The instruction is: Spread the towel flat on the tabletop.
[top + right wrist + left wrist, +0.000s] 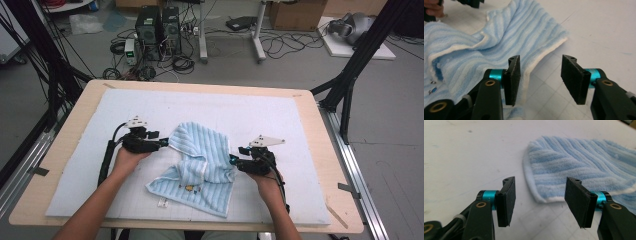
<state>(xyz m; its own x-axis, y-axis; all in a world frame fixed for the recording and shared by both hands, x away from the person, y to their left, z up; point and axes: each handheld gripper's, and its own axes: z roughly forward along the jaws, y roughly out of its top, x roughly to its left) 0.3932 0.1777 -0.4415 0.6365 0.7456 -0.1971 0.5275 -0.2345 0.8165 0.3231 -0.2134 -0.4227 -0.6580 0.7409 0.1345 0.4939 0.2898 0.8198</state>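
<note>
I find the blue striped towel (pixel 200 167) rumpled and half-folded near the table's (pixel 320 130) near edge, not yet squared. My left gripper (pixel 164 144) and right gripper (pixel 234 161) flank it, both jaws parted and holding nothing. Most of the folding remains, I judge.

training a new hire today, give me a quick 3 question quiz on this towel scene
1. True or false: the left claw is clamped on the blue striped towel.
2. What covers the wooden table? A) white mat B) green cloth C) newspaper
3. In the right gripper view, which edge of the towel lies nearest the right claw?

Key
1. False: its jaws stand open, with the towel's corner just beyond them.
2. A, the white mat.
3. The white hem, beside the left-hand jaw; nothing is gripped.
</note>
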